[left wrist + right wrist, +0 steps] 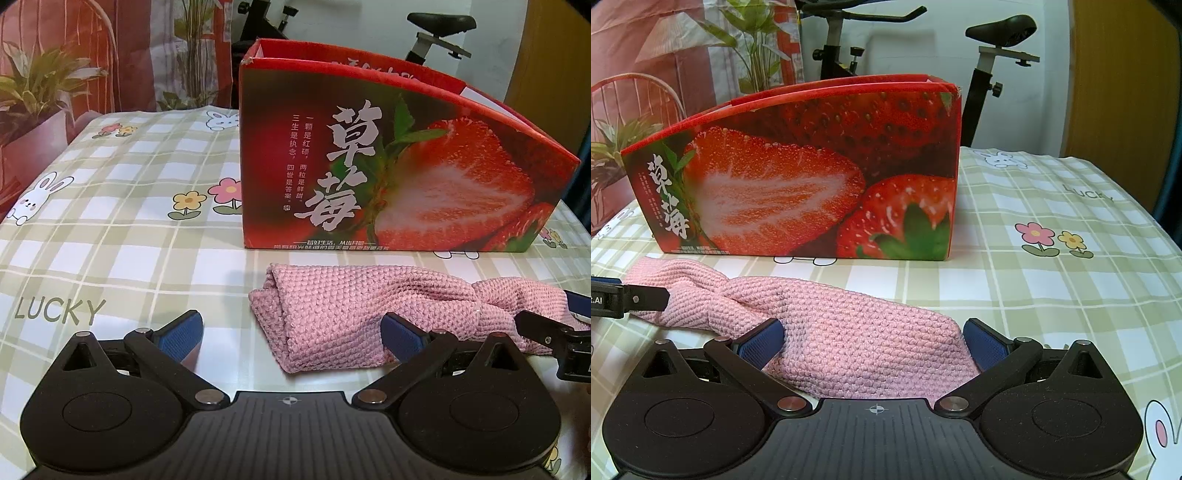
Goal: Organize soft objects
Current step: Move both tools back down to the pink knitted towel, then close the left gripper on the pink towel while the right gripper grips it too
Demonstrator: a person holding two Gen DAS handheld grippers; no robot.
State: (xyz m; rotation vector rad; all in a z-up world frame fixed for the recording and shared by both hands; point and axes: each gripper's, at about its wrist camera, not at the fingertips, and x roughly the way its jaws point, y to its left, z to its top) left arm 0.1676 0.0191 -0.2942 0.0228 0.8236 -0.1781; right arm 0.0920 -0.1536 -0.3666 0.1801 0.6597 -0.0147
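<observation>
The pink knitted cloth (354, 314) lies twisted across the tabletop (110, 229) mid-frame, below the strawberry box (388, 166). Left tongs (291, 334) and right tongs (873, 341) both gape, straddling its ends.

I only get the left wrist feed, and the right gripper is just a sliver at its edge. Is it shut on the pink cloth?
Observer: No. The right gripper is open, and the end of the pink cloth lies between its fingers.
Operator: Does that end fill the gap?
Observer: It spans from one blue pad to the other. I cannot tell if it presses on them.
Operator: What lies to the right of that end?
Observer: The right wrist view shows only the checked tablecloth with printed flowers there. The strawberry box stands further back.
</observation>
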